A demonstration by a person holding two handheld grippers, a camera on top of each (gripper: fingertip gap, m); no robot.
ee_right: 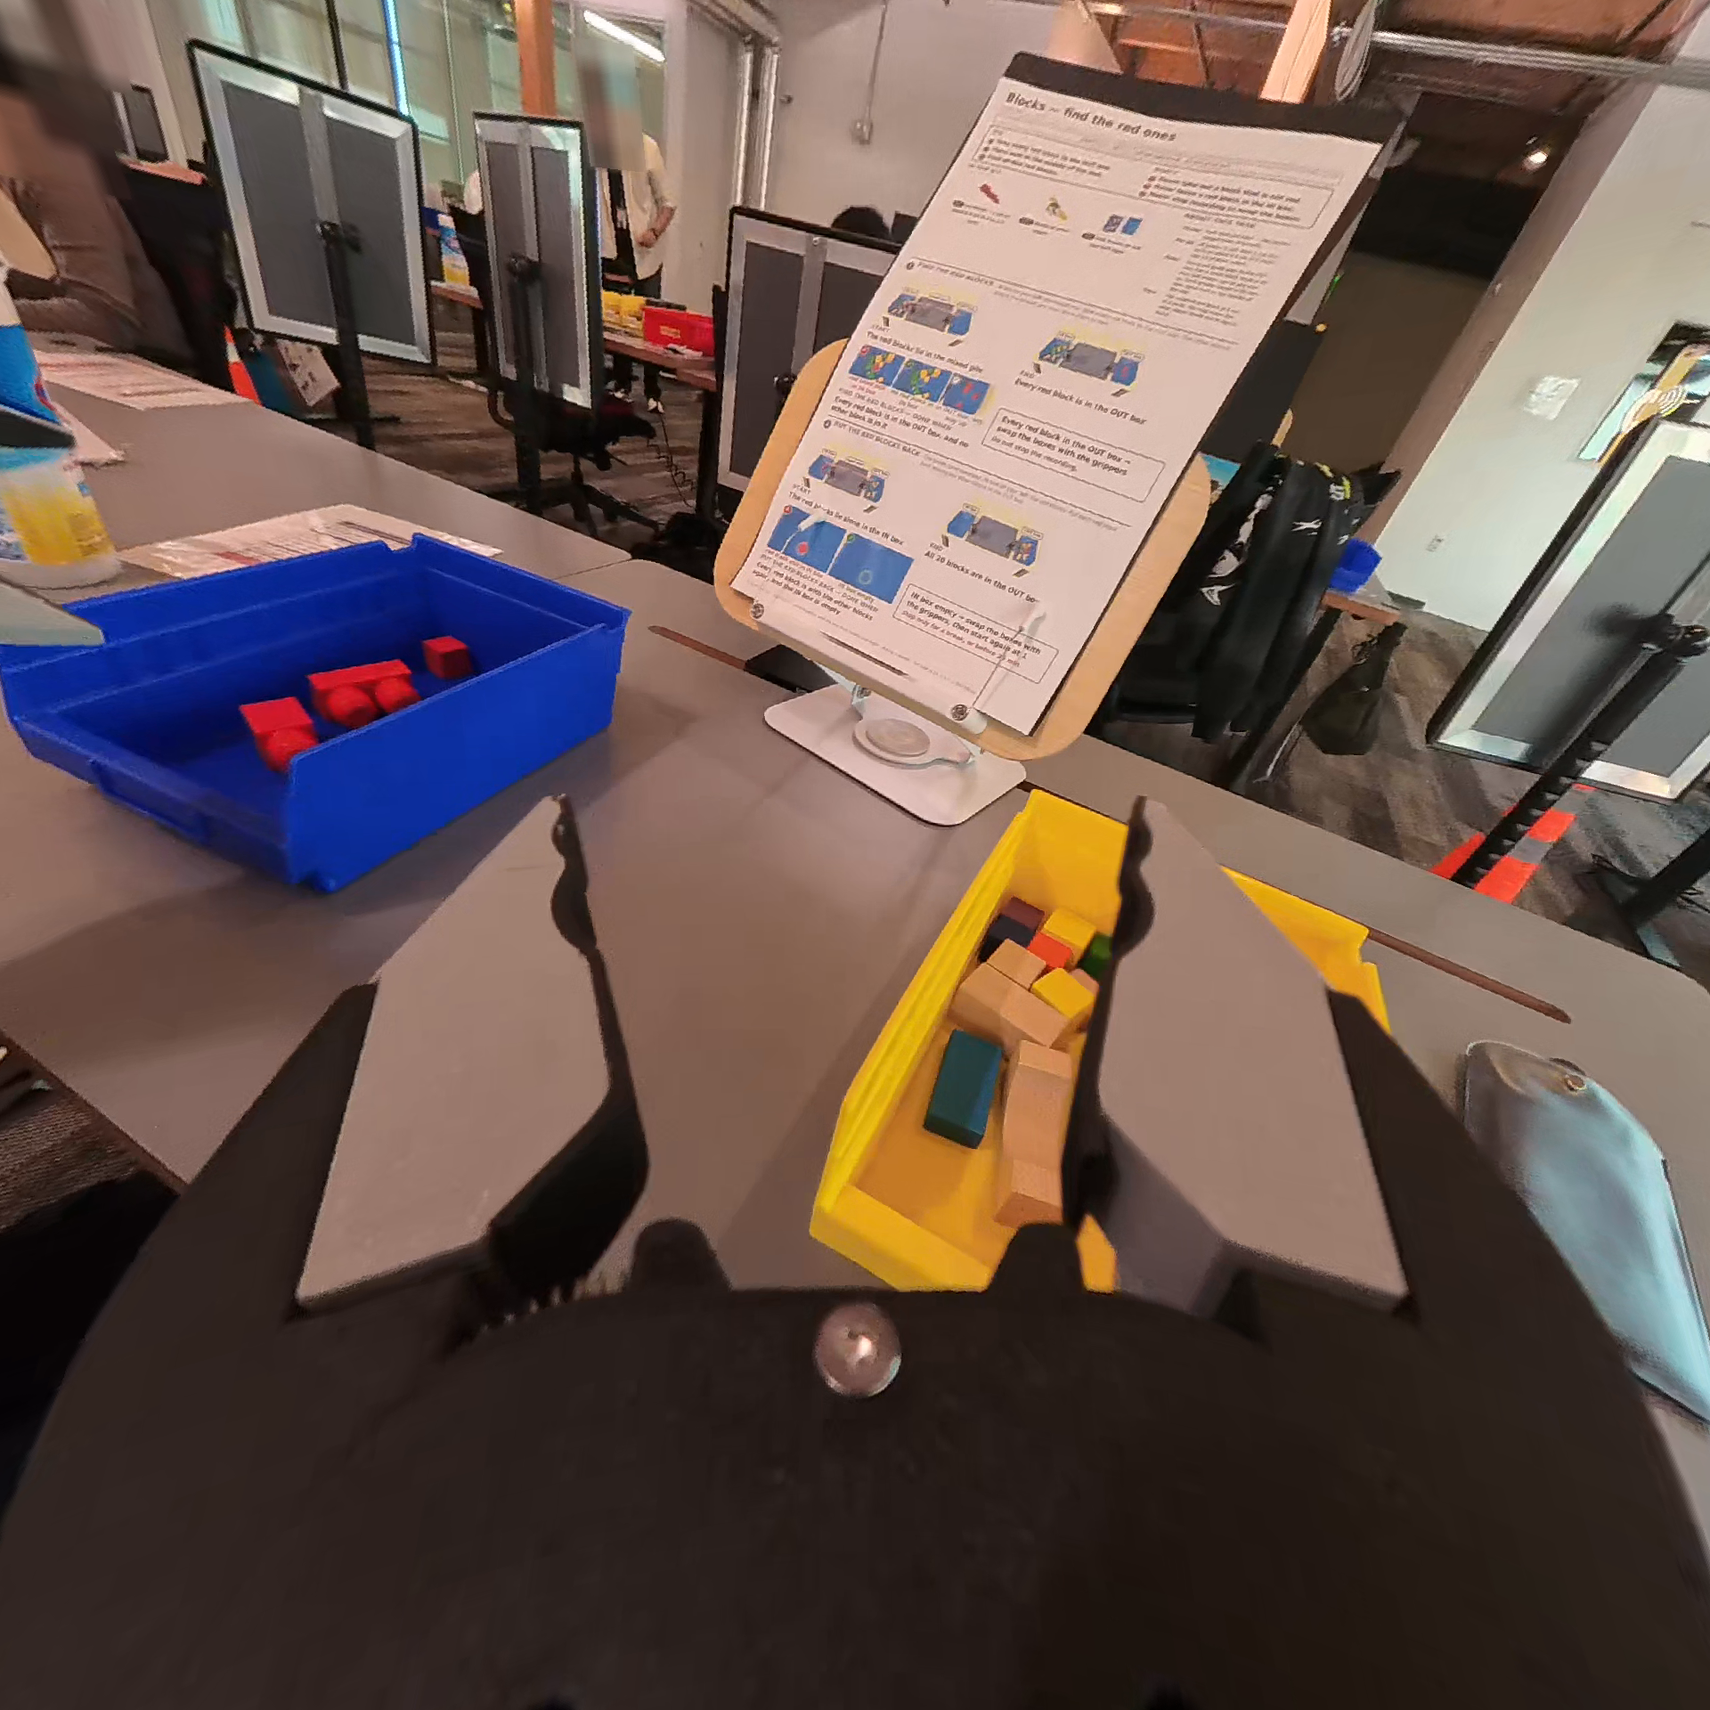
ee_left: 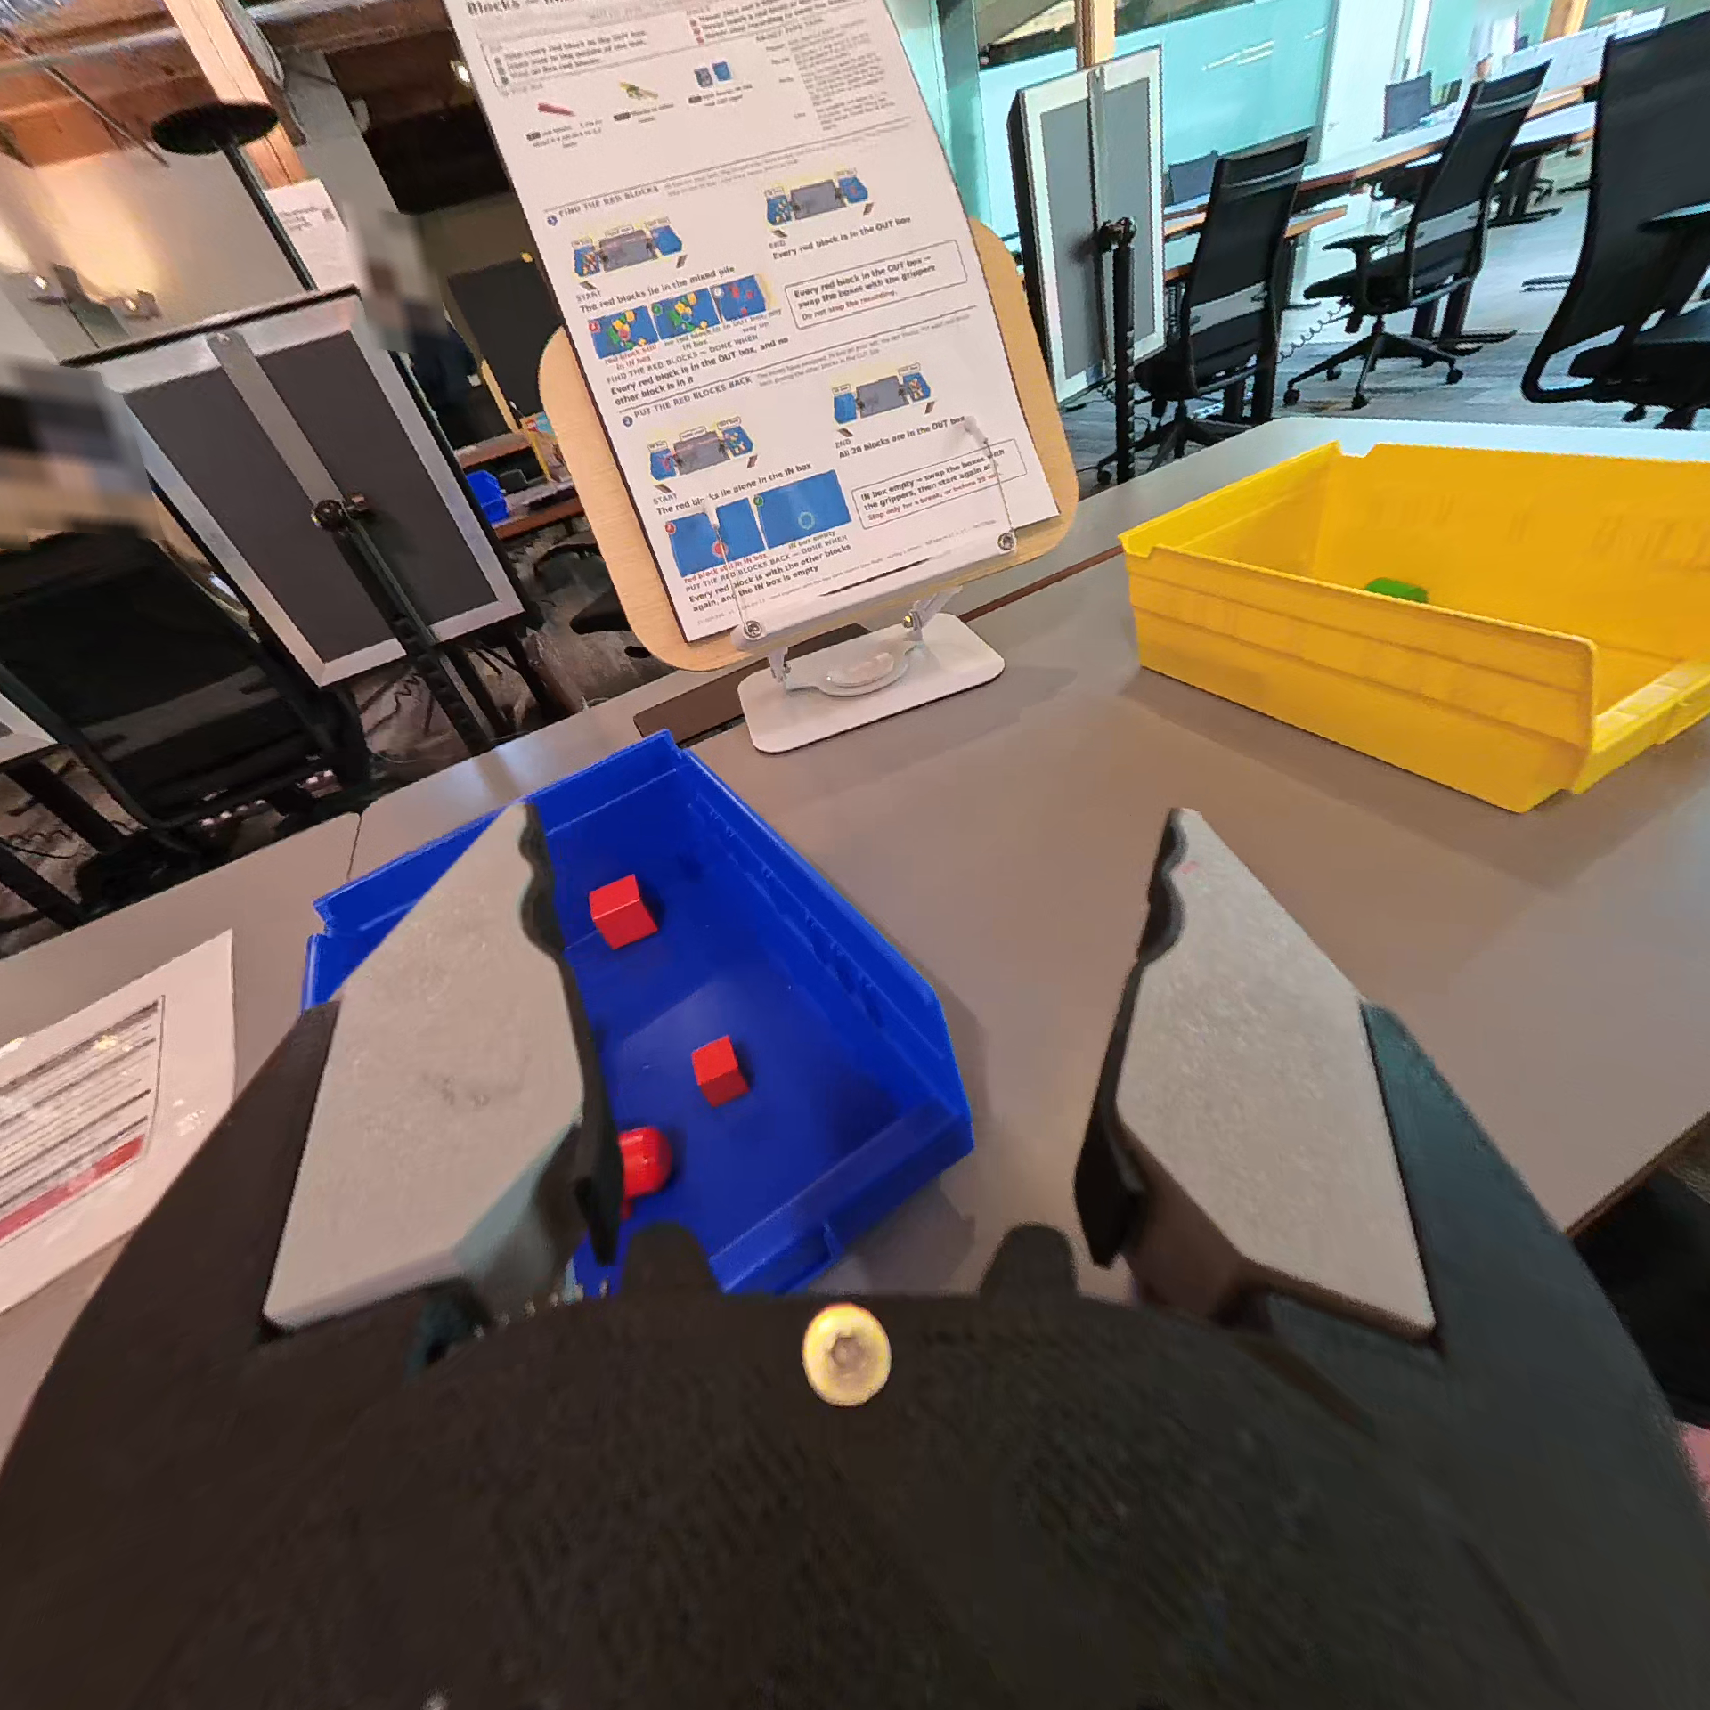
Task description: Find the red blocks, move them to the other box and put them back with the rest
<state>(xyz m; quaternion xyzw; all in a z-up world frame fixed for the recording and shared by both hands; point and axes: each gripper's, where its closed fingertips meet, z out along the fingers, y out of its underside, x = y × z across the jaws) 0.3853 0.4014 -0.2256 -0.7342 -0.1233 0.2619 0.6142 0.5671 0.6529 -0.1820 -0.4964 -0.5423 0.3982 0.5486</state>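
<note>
Landmark: instruction stand (ee_right: 935,768) at the back of the counter (ee_right: 740,925). Blue box (ee_right: 315,740) sits to its left, yellow box (ee_right: 888,1157) to its right, well apart.

All visible red blocks (ee_right: 356,689) are in the blue box; the yellow box holds the mixed non-red pile (ee_right: 1018,1009). My read: sorting is done, return leg is next.

Left hand-held gripper (ee_left: 851,833) hangs over the blue box, fingers wide apart, empty. Red cube (ee_left: 717,1069) lies between and below the jaws, nearer its left finger (ee_left: 444,1064); a round-ended red piece (ee_left: 643,1161) is partly hidden by that finger. The left is the nearer one.

Right hand-held gripper (ee_right: 851,833) is over the yellow box's left wall, fingers apart, empty, far from the reds.
</note>
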